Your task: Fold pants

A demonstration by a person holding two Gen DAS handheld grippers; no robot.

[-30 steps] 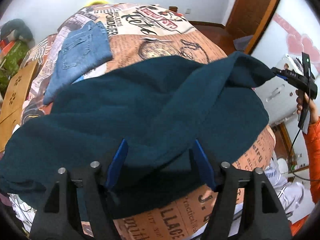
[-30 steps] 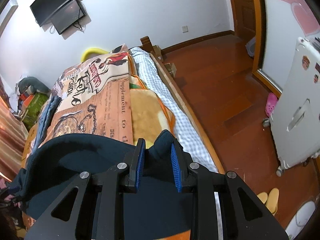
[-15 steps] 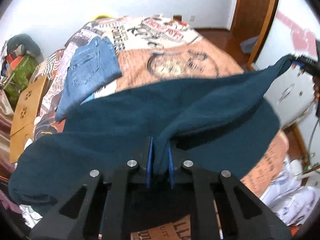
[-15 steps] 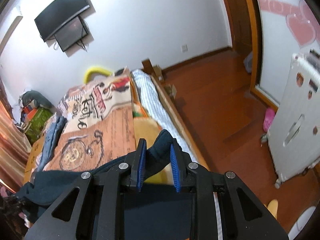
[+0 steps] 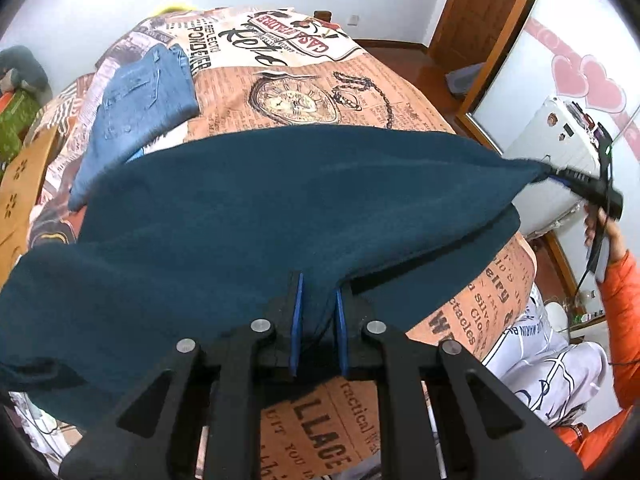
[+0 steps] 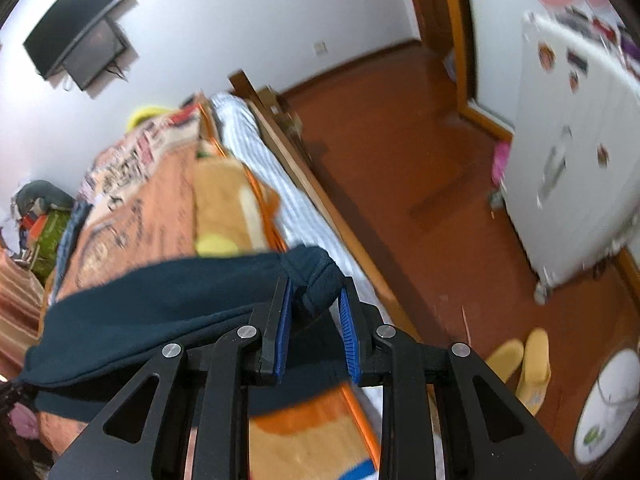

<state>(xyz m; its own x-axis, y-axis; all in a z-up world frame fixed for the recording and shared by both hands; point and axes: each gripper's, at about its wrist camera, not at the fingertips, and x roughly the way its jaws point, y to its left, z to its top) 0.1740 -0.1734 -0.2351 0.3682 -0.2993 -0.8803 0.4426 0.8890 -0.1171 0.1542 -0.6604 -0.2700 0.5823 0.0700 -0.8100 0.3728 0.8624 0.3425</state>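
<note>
Dark teal pants hang stretched above the bed, held at two places. My left gripper is shut on a fold of the cloth near its front edge. In the right wrist view my right gripper is shut on a thick hemmed corner of the pants. That right gripper also shows at the far right of the left wrist view, pulling the cloth taut, with a hand in an orange sleeve behind it.
The bed carries a newspaper-print cover. Folded blue jeans lie at its back left. A white cabinet and yellow slippers stand on the wooden floor to the right. A wooden piece sits left of the bed.
My left gripper went from open around the cloth to shut on it. The right gripper swung outward and lower, and the pants now stretch flat between both grippers.
</note>
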